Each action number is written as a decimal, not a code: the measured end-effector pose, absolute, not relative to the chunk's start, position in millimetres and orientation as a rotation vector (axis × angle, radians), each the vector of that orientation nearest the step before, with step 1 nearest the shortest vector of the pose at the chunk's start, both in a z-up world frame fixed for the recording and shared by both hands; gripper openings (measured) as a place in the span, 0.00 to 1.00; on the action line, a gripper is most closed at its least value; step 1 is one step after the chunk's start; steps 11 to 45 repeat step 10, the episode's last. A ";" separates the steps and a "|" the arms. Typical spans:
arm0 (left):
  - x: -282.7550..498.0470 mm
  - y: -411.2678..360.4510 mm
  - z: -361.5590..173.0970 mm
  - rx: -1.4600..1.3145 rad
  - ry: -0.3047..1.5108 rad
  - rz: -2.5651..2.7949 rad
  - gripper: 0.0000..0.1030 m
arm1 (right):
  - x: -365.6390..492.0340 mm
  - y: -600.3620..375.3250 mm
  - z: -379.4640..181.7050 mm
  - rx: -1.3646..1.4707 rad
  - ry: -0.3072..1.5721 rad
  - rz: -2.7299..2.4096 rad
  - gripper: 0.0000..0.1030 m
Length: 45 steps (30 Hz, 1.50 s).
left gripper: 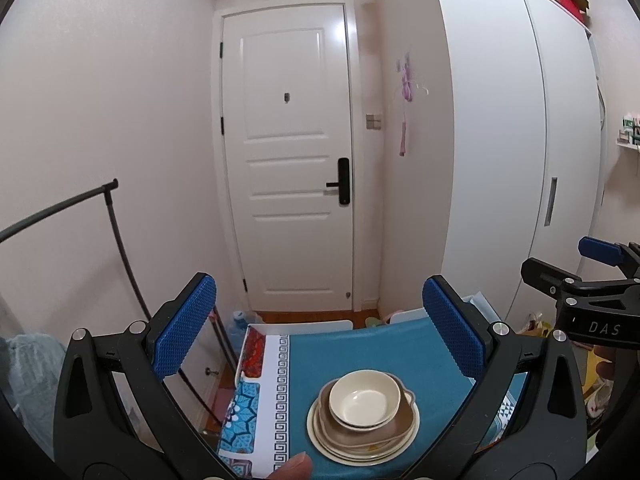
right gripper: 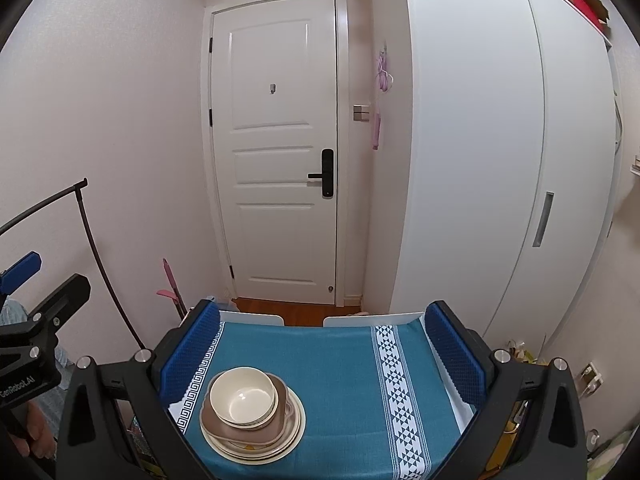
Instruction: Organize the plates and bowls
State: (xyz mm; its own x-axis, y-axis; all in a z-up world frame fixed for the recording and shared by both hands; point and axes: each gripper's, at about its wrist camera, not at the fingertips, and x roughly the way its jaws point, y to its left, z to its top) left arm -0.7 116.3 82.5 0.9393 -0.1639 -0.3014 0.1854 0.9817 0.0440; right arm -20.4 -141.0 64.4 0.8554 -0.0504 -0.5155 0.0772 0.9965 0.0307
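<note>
Left wrist view: the left gripper and right gripper both hang spread wide and empty above the table. The cream bowl tops a brown dish and cream plates on the teal tablecloth. Lifting from below could tip the stack; open cloth lies rightward.

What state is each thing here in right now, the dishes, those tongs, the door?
Cream bowl: upright, empty, top of stack.
Brown dish: nested under the bowl.
Cream plates: stacked at the bottom, on the tablecloth.
Left tongs: open, empty.
Right tongs: open, empty.
Door: closed.
</note>
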 end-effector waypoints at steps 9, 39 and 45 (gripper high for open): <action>4.9 115.7 82.4 0.075 0.289 -0.176 1.00 | -16.7 -139.8 62.6 0.055 0.551 -0.070 0.99; 5.8 115.1 82.3 0.078 0.288 -0.174 1.00 | -15.5 -139.7 62.2 0.055 0.553 -0.071 0.99; 5.8 115.1 82.3 0.078 0.288 -0.174 1.00 | -15.5 -139.7 62.2 0.055 0.553 -0.071 0.99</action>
